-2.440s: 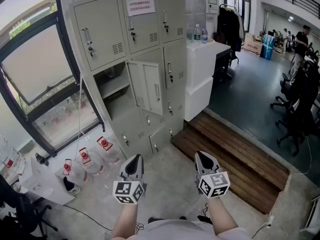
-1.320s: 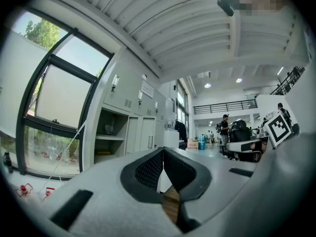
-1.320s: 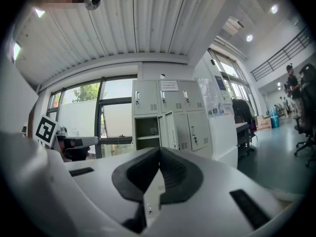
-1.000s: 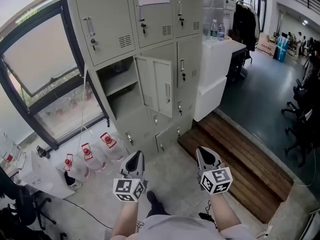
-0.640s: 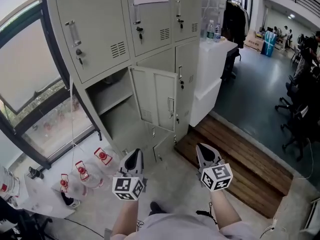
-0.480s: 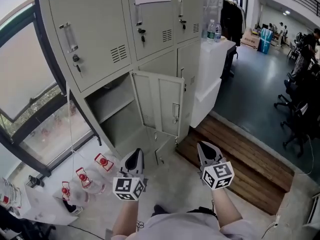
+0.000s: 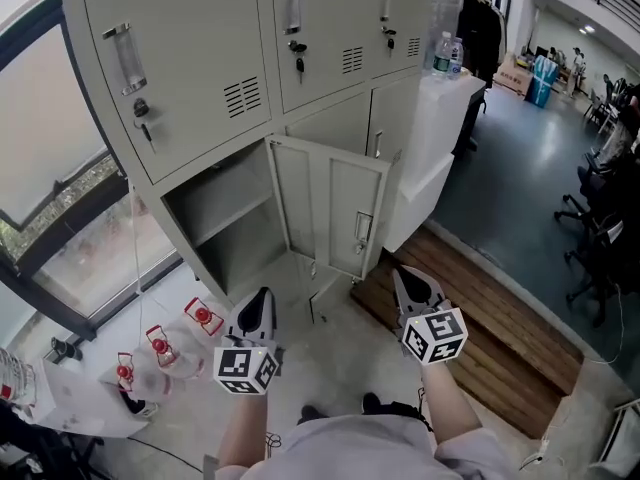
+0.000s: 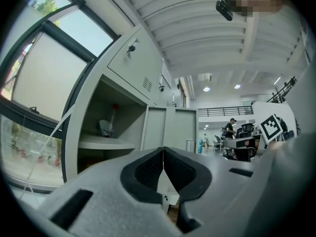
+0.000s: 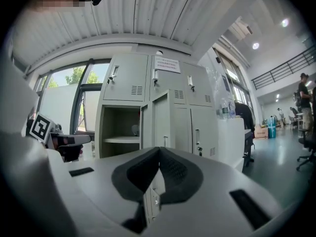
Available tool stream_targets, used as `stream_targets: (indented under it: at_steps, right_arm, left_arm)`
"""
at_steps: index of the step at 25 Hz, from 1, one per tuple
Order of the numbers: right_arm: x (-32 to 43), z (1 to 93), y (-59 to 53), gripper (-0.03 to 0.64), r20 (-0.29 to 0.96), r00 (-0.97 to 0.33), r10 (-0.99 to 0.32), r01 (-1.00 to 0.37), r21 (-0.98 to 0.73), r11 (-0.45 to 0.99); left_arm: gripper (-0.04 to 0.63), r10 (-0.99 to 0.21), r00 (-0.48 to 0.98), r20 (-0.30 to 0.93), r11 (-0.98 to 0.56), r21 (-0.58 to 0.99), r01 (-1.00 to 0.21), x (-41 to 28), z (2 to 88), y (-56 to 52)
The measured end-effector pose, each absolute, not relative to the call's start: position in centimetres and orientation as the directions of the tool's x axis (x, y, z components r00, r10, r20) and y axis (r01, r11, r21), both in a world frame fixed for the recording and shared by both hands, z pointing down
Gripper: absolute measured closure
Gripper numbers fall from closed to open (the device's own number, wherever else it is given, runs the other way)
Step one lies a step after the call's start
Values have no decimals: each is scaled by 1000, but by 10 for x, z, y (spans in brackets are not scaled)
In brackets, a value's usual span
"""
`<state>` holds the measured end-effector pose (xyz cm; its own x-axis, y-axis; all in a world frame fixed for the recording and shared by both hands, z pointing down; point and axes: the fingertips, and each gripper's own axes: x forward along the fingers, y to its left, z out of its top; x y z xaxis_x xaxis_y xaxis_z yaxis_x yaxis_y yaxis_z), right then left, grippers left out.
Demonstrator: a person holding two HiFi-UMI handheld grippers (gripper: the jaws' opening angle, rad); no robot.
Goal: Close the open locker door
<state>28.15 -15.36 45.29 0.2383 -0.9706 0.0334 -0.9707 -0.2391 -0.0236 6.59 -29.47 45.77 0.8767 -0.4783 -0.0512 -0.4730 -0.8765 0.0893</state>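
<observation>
Your left gripper [image 7: 262, 296] sits low at 11 o'clock and your right gripper [image 7: 403, 274] low at 1 o'clock. Each has its jaws pressed together at the tips with nothing between them, and neither touches anything.

Just past the grippers, at 12 o'clock, the locker door [image 7: 330, 208] stands swung out from the grey lockers [image 7: 200, 58]. It is hinged on its left edge, and its latch [image 7: 362, 230] is near the free right edge, above and between your two gripper tips and apart from both. To the door's left, at 11 o'clock, the open compartment [image 7: 200, 183] shows a single shelf [image 7: 225, 209] inside.

On the floor at 9 o'clock lie red-capped water jugs [image 7: 160, 348]. A wooden platform [image 7: 480, 318] runs off at 3 o'clock. Farther out at 1 o'clock, a white counter [image 7: 440, 108] butts against the lockers, with bottles [image 7: 447, 53] standing on top.
</observation>
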Motion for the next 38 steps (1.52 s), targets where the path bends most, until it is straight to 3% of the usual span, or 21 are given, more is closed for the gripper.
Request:
stream_targets:
  at_steps: [23,38]
  right_arm:
    - [367,454,-248,604,19,-12,-1000,-999,-44,11]
    - [336,454,-264,604,20,-104,-994,-993,-50,103]
  left_arm:
    - [584,-786,617,-44,-619,57,-784,43,445,-287]
    - [584,-829,558,-46,-560,50,-827,19,443,-301]
